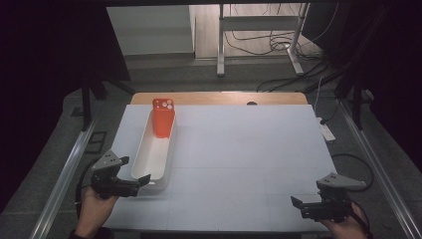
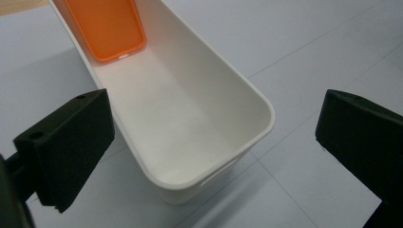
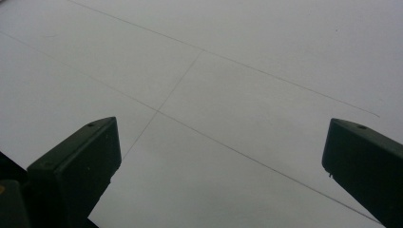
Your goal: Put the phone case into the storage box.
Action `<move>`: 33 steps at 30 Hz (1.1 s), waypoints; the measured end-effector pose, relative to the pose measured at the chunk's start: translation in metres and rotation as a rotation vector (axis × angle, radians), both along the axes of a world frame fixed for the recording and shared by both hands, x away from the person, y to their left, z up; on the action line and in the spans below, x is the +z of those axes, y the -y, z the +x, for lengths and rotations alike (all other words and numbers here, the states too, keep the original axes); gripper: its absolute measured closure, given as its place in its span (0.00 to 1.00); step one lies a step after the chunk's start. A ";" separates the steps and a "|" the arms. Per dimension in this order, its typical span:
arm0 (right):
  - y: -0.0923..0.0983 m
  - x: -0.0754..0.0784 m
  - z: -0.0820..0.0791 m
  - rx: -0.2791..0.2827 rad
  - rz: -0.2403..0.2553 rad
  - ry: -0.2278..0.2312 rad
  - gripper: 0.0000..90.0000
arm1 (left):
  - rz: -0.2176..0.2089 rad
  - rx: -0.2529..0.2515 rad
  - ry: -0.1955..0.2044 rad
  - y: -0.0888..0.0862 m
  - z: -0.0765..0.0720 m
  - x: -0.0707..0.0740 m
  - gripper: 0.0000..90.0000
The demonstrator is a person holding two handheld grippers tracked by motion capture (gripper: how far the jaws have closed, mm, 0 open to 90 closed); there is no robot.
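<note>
A long white bin (image 1: 152, 154) lies on the left part of the white table, running front to back. An orange phone case (image 1: 162, 117) leans upright against the bin's far end, camera holes at the top. In the left gripper view the bin (image 2: 223, 99) has a bare floor and the orange case (image 2: 107, 28) rests at its far end. My left gripper (image 1: 142, 182) is open at the bin's near end, with its jaws either side of that end and apart from it. My right gripper (image 1: 297, 205) is open near the front right edge, over bare table (image 3: 214, 95).
A strip of wooden tabletop (image 1: 219, 98) shows behind the white sheet. Beyond it are the floor, a metal desk frame (image 1: 259, 35) and loose cables (image 1: 298, 79). Metal rails (image 1: 64, 174) run along both sides of the table.
</note>
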State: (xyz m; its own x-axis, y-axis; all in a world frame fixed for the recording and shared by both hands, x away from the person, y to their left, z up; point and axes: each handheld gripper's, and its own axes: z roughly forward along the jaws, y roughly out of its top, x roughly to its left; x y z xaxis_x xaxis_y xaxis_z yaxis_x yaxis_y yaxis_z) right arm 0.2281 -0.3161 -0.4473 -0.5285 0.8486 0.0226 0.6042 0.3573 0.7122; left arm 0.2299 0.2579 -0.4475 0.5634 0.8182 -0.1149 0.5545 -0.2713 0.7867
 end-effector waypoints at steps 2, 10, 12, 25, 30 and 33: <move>0.000 0.000 0.000 0.000 0.000 0.000 0.00 | 0.005 0.000 0.000 0.000 -0.001 0.000 0.00; 0.000 0.000 0.000 0.000 0.000 0.001 0.00 | 0.011 0.016 -0.007 -0.005 -0.011 -0.003 0.00; 0.000 0.000 0.000 -0.001 0.000 0.001 0.00 | 0.012 0.022 -0.007 -0.007 -0.014 -0.003 0.00; 0.000 0.000 0.000 -0.002 -0.002 -0.001 0.00 | -0.007 0.048 -0.029 -0.018 -0.027 -0.009 0.00; 0.000 0.000 0.000 -0.003 -0.002 -0.001 0.00 | -0.007 0.055 -0.040 -0.021 -0.032 -0.011 0.00; 0.000 0.000 0.000 -0.004 -0.001 -0.002 0.00 | -0.008 0.058 -0.042 -0.022 -0.034 -0.012 0.00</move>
State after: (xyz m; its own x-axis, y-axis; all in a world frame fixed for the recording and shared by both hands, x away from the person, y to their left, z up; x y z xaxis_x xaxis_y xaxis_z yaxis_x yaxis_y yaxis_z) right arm 0.2281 -0.3158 -0.4474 -0.5254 0.8506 0.0227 0.6073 0.3561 0.7102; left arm 0.1961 0.2800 -0.4596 0.5097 0.8483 -0.1439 0.6016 -0.2318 0.7645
